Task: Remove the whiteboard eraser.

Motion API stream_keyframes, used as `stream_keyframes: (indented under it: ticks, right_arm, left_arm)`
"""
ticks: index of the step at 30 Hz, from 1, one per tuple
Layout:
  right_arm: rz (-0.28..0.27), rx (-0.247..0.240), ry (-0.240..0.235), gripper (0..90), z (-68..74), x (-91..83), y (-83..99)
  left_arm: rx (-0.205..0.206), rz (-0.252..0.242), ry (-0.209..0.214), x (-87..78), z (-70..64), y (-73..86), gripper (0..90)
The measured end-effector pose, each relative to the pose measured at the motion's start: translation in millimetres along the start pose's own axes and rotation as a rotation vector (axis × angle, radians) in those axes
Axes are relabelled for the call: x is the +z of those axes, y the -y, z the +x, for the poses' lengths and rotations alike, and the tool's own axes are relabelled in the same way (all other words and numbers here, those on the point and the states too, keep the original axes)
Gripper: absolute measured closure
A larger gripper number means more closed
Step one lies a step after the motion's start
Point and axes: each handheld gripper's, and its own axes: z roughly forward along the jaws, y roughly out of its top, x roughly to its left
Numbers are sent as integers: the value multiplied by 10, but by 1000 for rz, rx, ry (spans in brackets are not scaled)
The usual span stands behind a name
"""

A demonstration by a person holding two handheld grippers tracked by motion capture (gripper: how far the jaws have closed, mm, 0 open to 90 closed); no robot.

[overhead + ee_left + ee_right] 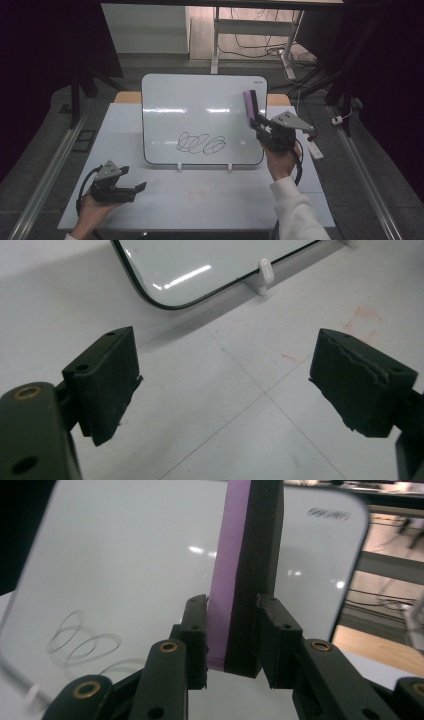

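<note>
Our left gripper (134, 190) sits in the lower left of the high view, low over the table (210, 200), jaws spread wide with nothing between them; in the left gripper view we see bare tabletop through the gap between its pads (107, 385), and the lower corner of the whiteboard (200, 270) with one of its white feet (263, 275) along the top of the frame. It looks idle — parked well apart from the board.

Moving rightward, the whiteboard (200, 115) stands propped at the centre of the high view, and a black looping scribble (200, 144) sits untouched in its lower middle. In the right gripper view the same scribble (82, 640) shows at the lower left, faint and off to the side of the jaws.

At the right of centre, our right gripper (261, 122) is clamped on the eraser (251, 106) — a purple-backed block with a dark felt face, held upright near the board's right edge, above and to the right of the marks. The right gripper view shows the eraser (245, 580) pinched between the two pads (196, 635) at its lower end.

We judge the pickup done and the wiping not yet begun: the felt has still to meet the surface and sweep down-left across the whole scribble.
</note>
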Motion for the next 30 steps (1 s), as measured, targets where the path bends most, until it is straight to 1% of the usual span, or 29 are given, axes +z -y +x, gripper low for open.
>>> stream_keyframes:
  ticks: [1, 3, 4, 5, 6, 7, 8, 9, 10, 11, 12, 13, 14, 15, 16, 17, 18, 19, 20, 22, 23, 24, 25, 26, 27, 28, 29, 30]
  right_arm:
    - [3, -16, -55, 672, 7, -52, 71]
    - [19, -35, -105, 672, 19, -104, 138]
    - [19, -35, -105, 672, 19, -104, 138]
    - [39, -58, -151, 672, 35, -146, 202]
    - [39, -58, -151, 672, 35, -146, 202]
    - [59, -77, -189, 672, 57, -179, 261]
    - [68, -87, -206, 672, 71, -190, 292]
    - [81, -97, -217, 672, 86, -199, 323]
    - [81, -97, -217, 672, 86, -199, 323]
    - [101, -110, -240, 672, 116, -211, 393]
    - [101, -110, -240, 672, 116, -211, 393]
    - [126, -116, -265, 672, 148, -206, 471]
    - [126, -116, -265, 672, 148, -206, 471]
    - [141, -121, -300, 672, 172, -194, 535]
    - [141, -121, -300, 672, 172, -194, 535]
    - [159, -125, -321, 672, 202, -184, 581]
    - [169, -134, -337, 672, 220, -179, 604]
    - [175, -139, -358, 672, 239, -172, 624]
    - [175, -139, -358, 672, 239, -172, 624]
    - [191, -150, -398, 672, 286, -161, 656]
    - [206, -167, -442, 672, 337, -146, 677]
    - [206, -167, -442, 672, 337, -146, 677]
    - [220, -184, -489, 672, 395, -135, 690]
    - [220, -184, -489, 672, 395, -135, 690]
    - [235, -205, -531, 672, 455, -123, 700]
    - [235, -205, -531, 672, 455, -123, 700]
    - [249, -222, -564, 672, 511, -109, 710]
    - [254, -228, -579, 671, 532, -102, 715]
  left_arm:
    - [4, -2, 3, 0, 0, -1, 139]
    - [10, -3, 5, 2, -7, -2, 145]
    - [10, -3, 5, 2, -7, -2, 147]
    - [23, -2, 11, 6, -20, -7, 151]
    - [23, -2, 11, 6, -20, -7, 154]
    - [37, -1, 19, 11, -40, -13, 156]
    - [37, -1, 19, 11, -40, -13, 159]
    - [52, 0, 27, 15, -61, -20, 162]
    - [52, 0, 27, 15, -61, -20, 164]
    - [66, 0, 34, 21, -78, -27, 167]
    - [66, 0, 34, 21, -78, -27, 170]
    - [79, 3, 41, 29, -90, -35, 174]
    - [79, 3, 41, 29, -90, -35, 175]
    - [86, 3, 47, 38, -103, -45, 177]
    - [86, 3, 47, 38, -103, -45, 178]
    - [95, -1, 53, 39, -115, -64, 180]
    - [95, -1, 53, 39, -115, -64, 183]
    - [104, -8, 63, 43, -132, -96, 186]
    - [104, -8, 63, 43, -132, -96, 191]
    - [117, -15, 75, 52, -153, -137, 196]
    - [134, -19, 87, 70, -180, -184, 205]
    - [134, -19, 87, 70, -180, -184, 211]
    - [153, -23, 101, 94, -211, -231, 217]
    - [153, -23, 101, 94, -211, -231, 222]
    - [170, -25, 109, 122, -244, -281, 226]
    - [170, -25, 109, 122, -244, -281, 228]
    - [187, -27, 119, 151, -279, -325, 232]
    - [187, -27, 119, 151, -279, -325, 234]
